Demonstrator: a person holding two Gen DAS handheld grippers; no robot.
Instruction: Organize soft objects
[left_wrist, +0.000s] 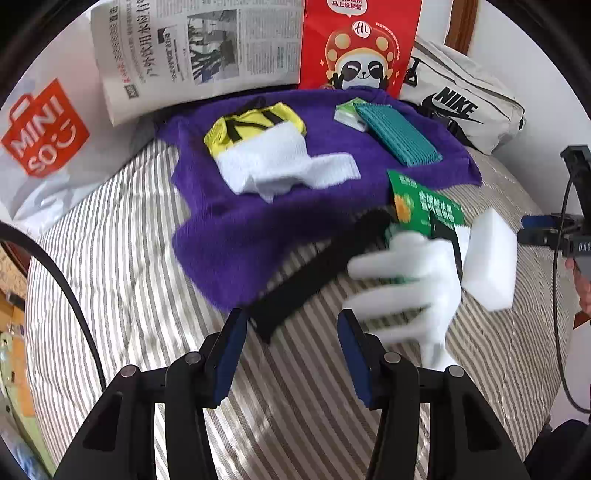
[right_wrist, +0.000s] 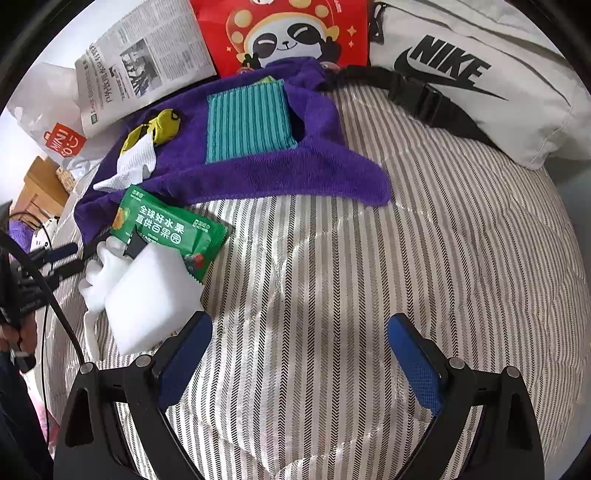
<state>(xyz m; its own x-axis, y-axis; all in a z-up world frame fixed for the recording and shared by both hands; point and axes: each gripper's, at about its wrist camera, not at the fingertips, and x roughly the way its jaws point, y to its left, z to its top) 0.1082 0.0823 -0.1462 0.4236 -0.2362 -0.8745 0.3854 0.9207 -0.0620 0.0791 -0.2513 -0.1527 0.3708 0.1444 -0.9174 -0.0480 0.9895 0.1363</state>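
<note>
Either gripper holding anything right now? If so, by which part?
Nothing held. The left gripper is open over the bed, short of the black strap and white glove. The right gripper is open beside the sponge, not clamping it.

White plastic bag (left_wrist: 44, 147) at left carries the red "MINISO" logo w/ shopping-bag and smile mark. Cream waist bag (right_wrist: 480, 85) at right reads "NIKE" in black above the swoosh. Green snack packet (right_wrist: 166, 232) shows white Chinese text, "全球好水果 直供百果园". Red paper bag (left_wrist: 360, 44) bears a panda cartoon, "HL" in a white circle on its cap, plus Chinese chars at top, too cut off to read. Newspaper (left_wrist: 195, 51) has Chinese headlines & columns, print too small to make out.
</note>
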